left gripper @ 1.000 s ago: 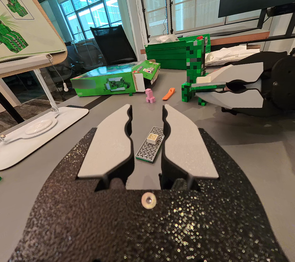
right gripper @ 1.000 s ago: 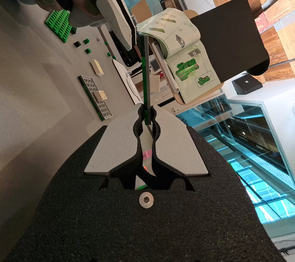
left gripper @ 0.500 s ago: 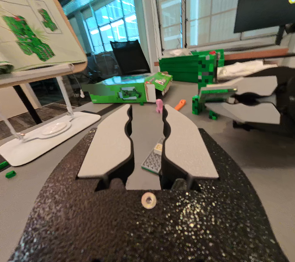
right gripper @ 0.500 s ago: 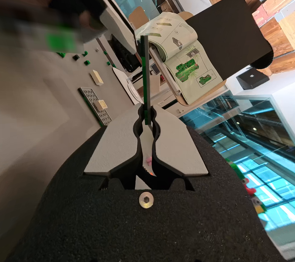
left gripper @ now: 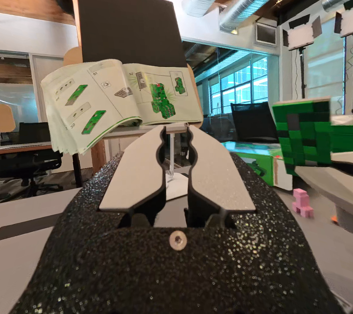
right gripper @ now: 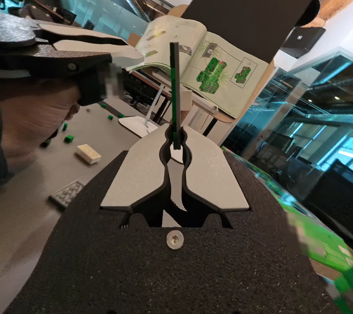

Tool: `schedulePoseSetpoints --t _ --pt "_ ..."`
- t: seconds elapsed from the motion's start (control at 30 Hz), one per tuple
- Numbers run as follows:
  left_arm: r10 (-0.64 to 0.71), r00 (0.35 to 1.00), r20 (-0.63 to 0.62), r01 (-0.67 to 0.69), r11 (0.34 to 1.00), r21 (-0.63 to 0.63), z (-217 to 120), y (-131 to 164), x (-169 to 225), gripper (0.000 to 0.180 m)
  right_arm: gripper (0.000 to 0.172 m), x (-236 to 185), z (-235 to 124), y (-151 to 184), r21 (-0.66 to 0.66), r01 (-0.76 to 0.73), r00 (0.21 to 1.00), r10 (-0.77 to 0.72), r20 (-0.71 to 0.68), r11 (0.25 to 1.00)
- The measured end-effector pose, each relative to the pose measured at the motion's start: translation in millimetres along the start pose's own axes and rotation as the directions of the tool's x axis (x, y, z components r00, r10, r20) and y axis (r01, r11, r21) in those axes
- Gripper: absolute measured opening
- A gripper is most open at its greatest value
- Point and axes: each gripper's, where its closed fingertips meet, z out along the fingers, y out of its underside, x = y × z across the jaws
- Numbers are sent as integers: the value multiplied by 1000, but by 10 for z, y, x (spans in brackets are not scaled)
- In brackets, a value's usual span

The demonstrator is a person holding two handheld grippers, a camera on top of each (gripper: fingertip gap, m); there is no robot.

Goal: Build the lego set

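My right gripper [right gripper: 175, 129] is shut on a thin green-and-grey brick plate [right gripper: 175, 85], held edge-on and upright, with a cream brick [right gripper: 186, 100] stuck on its grey side. In the left wrist view the plate's patchwork green face [left gripper: 305, 132] shows at the right, between the right gripper's fingers [left gripper: 342, 157]. My left gripper [left gripper: 176, 128] is raised off the table and points at the open instruction booklet [left gripper: 122, 94]. Its jaws stand a little apart with nothing between them. It also shows at the upper left of the right wrist view [right gripper: 131, 56].
The booklet stands on a wooden stand with a white base [right gripper: 137, 123]. On the grey table lie a grey studded plate [right gripper: 65, 196], a cream brick [right gripper: 88, 155], small green bricks [right gripper: 68, 138], a pink figure [left gripper: 301, 203] and a green box [left gripper: 256, 159].
My left gripper rose from over the grey plate on the table and tilted up toward the booklet; its jaws narrowed on nothing. My right gripper turned with the green plate still in it.
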Motion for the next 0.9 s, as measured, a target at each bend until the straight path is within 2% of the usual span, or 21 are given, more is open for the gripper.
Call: schedulePoseSetpoints --t 0.1,0.2,0.43,0.6,0.9 --pt "-1 999 -37 1 1000 2 87 -3 21 23 6 31 163 84 -25 -51 998 50 -22 998" --pt "92 991 -93 -94 996 -12 84 -33 127 26 6 19 221 144 -53 -67 998 67 -11 996" --pt "-174 984 -28 168 973 -162 39 240 64 28 6 -85 157 158 -72 -117 990 122 76 991" --pt "-229 973 -28 215 944 -248 106 434 97 32 6 -96 147 227 -109 -126 986 137 100 986" --pt "-271 962 -28 255 933 -254 2 391 137 35 6 -131 2 198 -113 -111 984 125 130 987"
